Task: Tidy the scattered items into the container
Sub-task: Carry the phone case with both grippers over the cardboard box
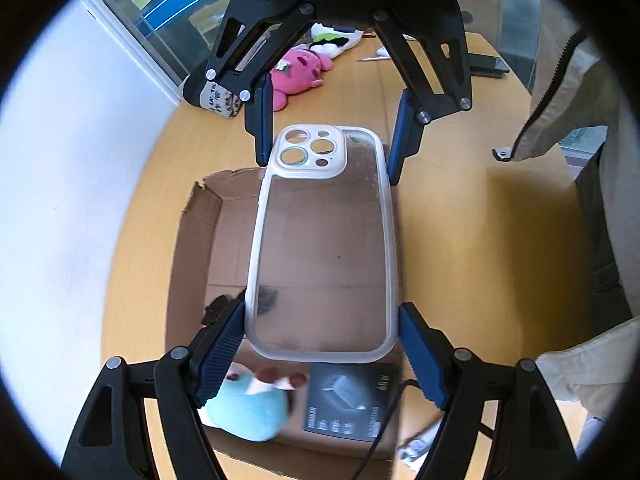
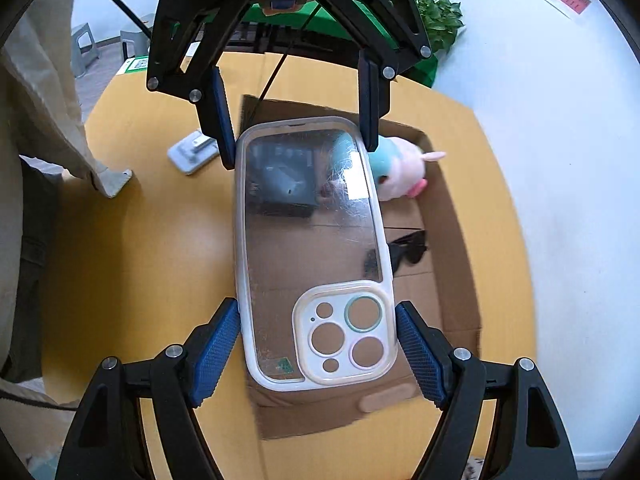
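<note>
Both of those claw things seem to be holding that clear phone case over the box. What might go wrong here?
Three things, I'd guess. The phone case is held only at its smooth side edges by the left gripper and right gripper, so it may slip or twist. It hangs above the sunglasses in the cardboard box and may land on them. If one gripper lets go first, the case could swing and tip out.

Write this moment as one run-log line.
left gripper: holding phone case | right gripper: holding camera end | position: above cardboard box | in box: plush toy, sunglasses
</note>
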A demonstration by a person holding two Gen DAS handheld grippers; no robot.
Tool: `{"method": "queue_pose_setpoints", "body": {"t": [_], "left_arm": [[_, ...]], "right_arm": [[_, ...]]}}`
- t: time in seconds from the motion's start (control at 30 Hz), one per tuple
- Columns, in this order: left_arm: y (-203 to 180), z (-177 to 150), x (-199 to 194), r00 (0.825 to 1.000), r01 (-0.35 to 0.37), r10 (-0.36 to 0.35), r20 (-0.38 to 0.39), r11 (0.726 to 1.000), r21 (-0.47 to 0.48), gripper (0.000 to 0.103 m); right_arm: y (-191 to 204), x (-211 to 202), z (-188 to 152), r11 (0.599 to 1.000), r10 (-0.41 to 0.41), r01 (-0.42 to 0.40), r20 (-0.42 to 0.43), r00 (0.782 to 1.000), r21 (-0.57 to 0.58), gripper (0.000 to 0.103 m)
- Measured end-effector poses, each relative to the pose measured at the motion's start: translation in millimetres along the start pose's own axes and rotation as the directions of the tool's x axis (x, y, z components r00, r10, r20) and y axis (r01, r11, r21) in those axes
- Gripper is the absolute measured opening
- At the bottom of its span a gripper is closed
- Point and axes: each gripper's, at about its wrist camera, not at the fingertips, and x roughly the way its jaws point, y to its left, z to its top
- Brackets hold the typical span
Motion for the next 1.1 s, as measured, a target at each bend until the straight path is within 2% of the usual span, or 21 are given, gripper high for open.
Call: {"method": "queue_pose_setpoints", "body": {"t": [0.13, 0.3, 0.37, 0.63, 0.8, 1.1], "left_arm": [[9.1, -6.7, 19.2, 1.000, 0.019, -0.019, -0.009, 1.000, -0.005, 0.077], [11.8, -13.1, 62.9, 0.997, 0.079, -0.080, -0.019, 0.996, -0.027, 0.077], [11.6, -16.2, 85.7, 0.994, 0.108, -0.108, -0.020, 0.993, -0.042, 0.077], [9.7, -29.9, 171.3, 0.974, 0.214, -0.219, -0.051, 0.973, -0.089, 0.076], [3.3, -37.5, 202.7, 0.956, 0.272, -0.280, -0.081, 0.957, -0.102, 0.076], [-6.8, -45.9, 229.6, 0.939, 0.309, -0.321, -0.122, 0.945, -0.106, 0.077]], "right_arm": [[-12.3, 7.1, -6.7, 1.000, 0.020, -0.020, -0.019, 1.000, -0.005, 0.082], [-19.0, 38.3, -22.9, 0.997, 0.077, -0.077, -0.038, 0.996, 0.005, 0.082], [-30.7, 70.4, -27.5, 0.995, 0.100, -0.100, -0.049, 0.994, 0.011, 0.082], [-34.7, 137.3, -58.8, 0.979, 0.203, -0.200, -0.113, 0.973, 0.035, 0.082], [-28.4, 170.0, -69.3, 0.965, 0.260, -0.254, -0.134, 0.956, 0.061, 0.082], [-22.9, 190.2, -72.7, 0.949, 0.311, -0.300, -0.143, 0.940, 0.094, 0.082]]}}
